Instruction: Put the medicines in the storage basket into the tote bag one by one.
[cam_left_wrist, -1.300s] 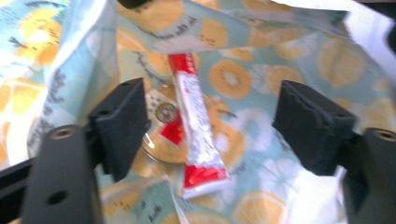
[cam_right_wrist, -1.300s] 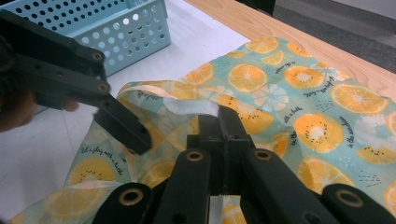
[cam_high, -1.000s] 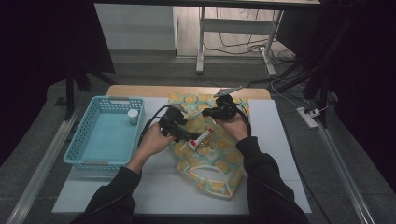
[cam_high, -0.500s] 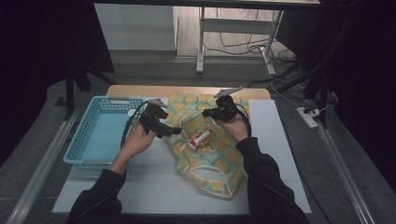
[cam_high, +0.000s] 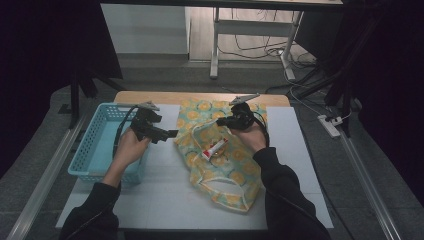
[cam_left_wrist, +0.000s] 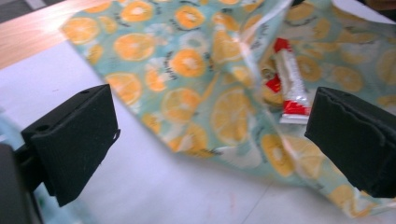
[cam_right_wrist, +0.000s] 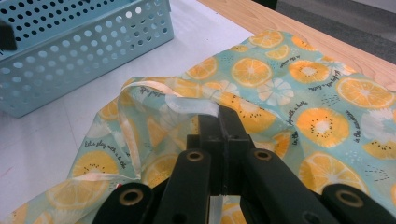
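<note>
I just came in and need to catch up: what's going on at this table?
A person works with a gripper in each hand. The right gripper is shut on the rim of an orange-print bag, holding its mouth up. A red and white tube lies in the bag's opening. The left gripper is open with nothing in it, between the bag and a blue basket at the left.

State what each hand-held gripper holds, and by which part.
The right hand-held gripper is shut on the fruit-print bag, pinching its opening rim. The left hand-held gripper is open, holding nothing.
</note>
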